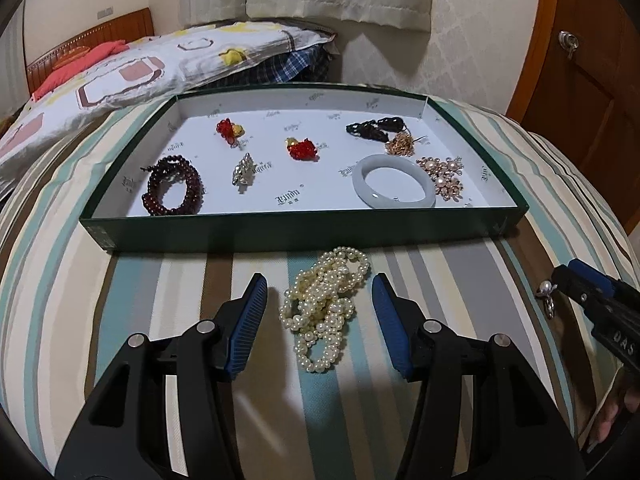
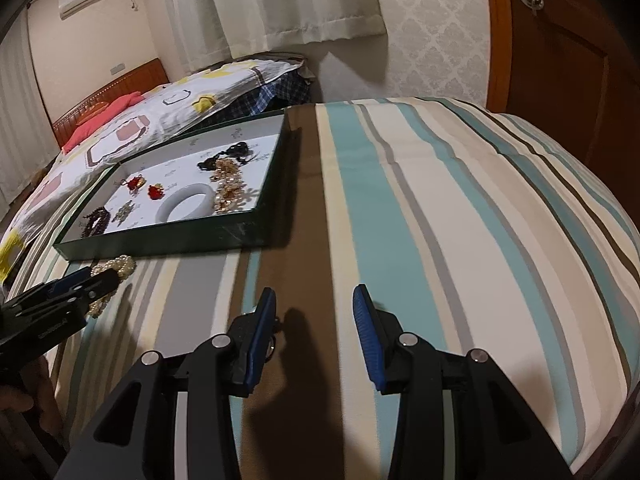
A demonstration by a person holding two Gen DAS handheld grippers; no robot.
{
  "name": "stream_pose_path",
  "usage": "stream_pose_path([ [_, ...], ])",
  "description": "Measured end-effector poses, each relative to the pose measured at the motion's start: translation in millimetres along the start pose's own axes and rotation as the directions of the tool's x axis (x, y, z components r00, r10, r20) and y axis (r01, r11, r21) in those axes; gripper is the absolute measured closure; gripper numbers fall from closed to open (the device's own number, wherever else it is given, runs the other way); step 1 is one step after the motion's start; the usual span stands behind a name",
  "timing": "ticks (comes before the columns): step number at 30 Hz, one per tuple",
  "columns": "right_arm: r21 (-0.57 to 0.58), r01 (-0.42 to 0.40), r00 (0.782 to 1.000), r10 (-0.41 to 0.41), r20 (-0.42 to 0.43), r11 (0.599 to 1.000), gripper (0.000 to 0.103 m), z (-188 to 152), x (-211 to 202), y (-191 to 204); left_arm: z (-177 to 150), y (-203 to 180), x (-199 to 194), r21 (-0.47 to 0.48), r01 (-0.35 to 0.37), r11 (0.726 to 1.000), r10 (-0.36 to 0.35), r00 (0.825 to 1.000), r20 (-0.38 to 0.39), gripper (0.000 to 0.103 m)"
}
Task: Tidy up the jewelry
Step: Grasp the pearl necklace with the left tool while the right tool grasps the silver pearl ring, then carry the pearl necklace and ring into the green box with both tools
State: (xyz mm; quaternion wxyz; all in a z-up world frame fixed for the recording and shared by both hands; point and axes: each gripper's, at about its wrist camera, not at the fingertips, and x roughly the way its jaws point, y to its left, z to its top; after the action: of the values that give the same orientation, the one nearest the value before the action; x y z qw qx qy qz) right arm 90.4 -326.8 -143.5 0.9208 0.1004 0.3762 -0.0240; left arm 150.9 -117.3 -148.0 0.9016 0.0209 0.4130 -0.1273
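Observation:
A heap of cream pearl necklace (image 1: 325,312) lies on the striped bedcover just in front of the green tray (image 1: 280,236). My left gripper (image 1: 319,282) is open, one blue pad on each side of the pearls and neither touching them. In the right wrist view the same left gripper (image 2: 94,284) covers part of the pearls (image 2: 118,265). My right gripper (image 2: 315,292) stands open over bare cover. A small pearl-and-ring piece (image 1: 546,294) sits against its left finger (image 2: 264,320). The right gripper (image 1: 568,278) shows at the far right of the left wrist view.
The tray holds a dark red bead bracelet (image 1: 172,190), red bead pieces (image 1: 303,149), a silver brooch (image 1: 244,170), a pale bangle (image 1: 394,188), a pearl brooch (image 1: 442,174), a gold chain (image 1: 400,144) and a black piece (image 1: 368,128). Pillows (image 1: 132,68) lie behind; a wooden door (image 2: 560,60) stands right.

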Motion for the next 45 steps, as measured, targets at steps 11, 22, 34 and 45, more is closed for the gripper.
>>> stream_pose_path([
  [11, -0.046, -0.05, 0.999, 0.05, -0.007, 0.998, 0.063, -2, 0, 19, 0, 1, 2, 0.007, 0.012, 1.0, -0.012, 1.0, -0.009, 0.074],
  [22, -0.084, -0.075, 0.996, 0.072, -0.043, 0.994, 0.063, -11, 7, 32, -1, 2, 2, 0.009, 0.014, 1.0, -0.014, 1.0, -0.005, 0.08],
  [34, -0.127, -0.067, 0.997, 0.062, -0.044, 0.99, 0.084, -15, 4, 42, -1, 4, 0, 0.008, 0.021, 1.0, -0.021, 1.0, 0.001, 0.083],
  [45, -0.115, -0.093, 0.996, 0.094, 0.006, 0.989, 0.084, -5, -11, 49, 2, 7, -27, 0.005, 0.031, 1.0, -0.031, 0.996, 0.079, 0.085],
])
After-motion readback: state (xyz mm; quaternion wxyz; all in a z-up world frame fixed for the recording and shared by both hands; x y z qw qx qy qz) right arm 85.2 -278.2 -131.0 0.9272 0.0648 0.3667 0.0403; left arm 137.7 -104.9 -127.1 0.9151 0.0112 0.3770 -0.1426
